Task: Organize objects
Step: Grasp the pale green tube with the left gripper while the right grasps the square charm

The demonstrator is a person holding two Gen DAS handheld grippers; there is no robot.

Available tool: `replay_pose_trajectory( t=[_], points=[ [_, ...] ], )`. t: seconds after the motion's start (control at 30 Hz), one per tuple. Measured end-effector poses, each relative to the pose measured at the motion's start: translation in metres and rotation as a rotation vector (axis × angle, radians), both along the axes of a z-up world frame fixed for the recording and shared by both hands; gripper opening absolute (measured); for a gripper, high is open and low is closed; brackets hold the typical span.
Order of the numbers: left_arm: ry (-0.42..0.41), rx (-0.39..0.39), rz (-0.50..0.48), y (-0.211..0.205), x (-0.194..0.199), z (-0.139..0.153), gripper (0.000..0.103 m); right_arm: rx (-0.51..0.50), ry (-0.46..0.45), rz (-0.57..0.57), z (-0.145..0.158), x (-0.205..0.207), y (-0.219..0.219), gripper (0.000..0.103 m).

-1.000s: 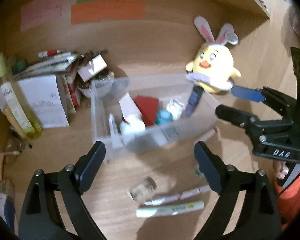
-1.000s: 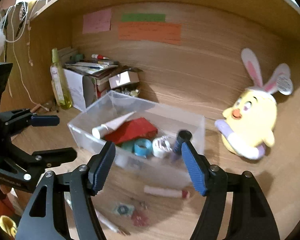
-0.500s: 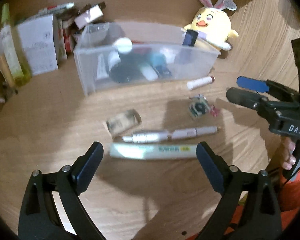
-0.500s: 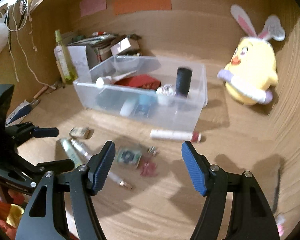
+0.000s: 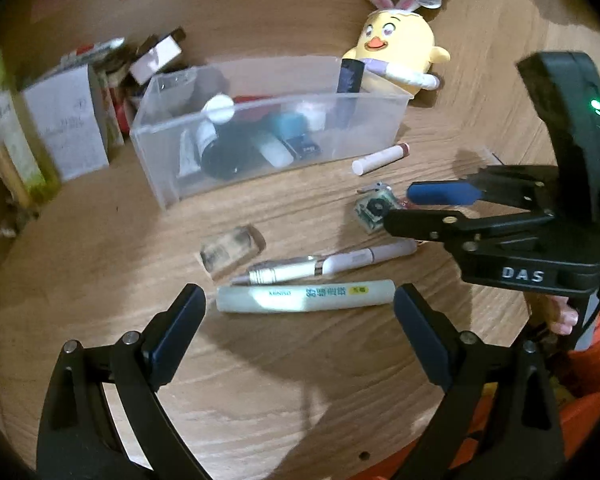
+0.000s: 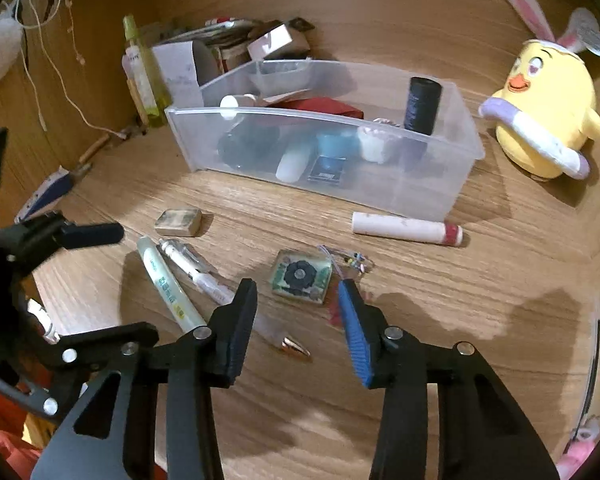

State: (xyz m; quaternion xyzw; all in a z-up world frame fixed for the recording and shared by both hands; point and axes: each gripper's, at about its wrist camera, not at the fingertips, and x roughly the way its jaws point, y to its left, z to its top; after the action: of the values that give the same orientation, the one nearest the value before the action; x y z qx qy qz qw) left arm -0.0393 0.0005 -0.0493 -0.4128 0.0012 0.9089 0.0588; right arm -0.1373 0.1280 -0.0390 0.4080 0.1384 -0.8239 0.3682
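Near side of the wooden desktop (image 5: 300,392) is bare; I have open passage there. Ahead, loose items crowd the middle: pale green tube (image 5: 306,294), white-and-silver pen (image 5: 328,266), small glass-faced square tile (image 6: 302,277), white cylindrical stick (image 6: 406,229). The clear plastic bin (image 6: 420,196) blocks beyond, yellow plush chick (image 6: 548,120) to its right.

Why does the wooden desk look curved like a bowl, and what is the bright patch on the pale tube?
Both views: wide fisheye lenses bend the desk and darken the corners. Left wrist view: lamp glare whitens the pale tube; the far clutter is blurred. Right wrist view: sharper, with soft shadows beneath the clear bin.
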Motion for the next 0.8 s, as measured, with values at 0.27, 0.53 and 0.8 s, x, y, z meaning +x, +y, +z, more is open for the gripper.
replay_pose_trajectory(
  t=[0.27,0.53,0.8],
  points=[
    [-0.064,0.011,-0.095,0.001,-0.025,-0.006,0.096,0.031,-0.037,0.018,-0.013,-0.010,-0.011,0.036],
    [-0.112,0.045,-0.124,-0.005,-0.023,-0.014,0.080,0.057,-0.011,-0.005,-0.015,-0.014,-0.016,0.036],
    [-0.109,0.047,-0.114,-0.007,-0.004,-0.016,0.057,0.056,0.022,-0.008,-0.015,-0.009,-0.014,0.031]
  ],
)
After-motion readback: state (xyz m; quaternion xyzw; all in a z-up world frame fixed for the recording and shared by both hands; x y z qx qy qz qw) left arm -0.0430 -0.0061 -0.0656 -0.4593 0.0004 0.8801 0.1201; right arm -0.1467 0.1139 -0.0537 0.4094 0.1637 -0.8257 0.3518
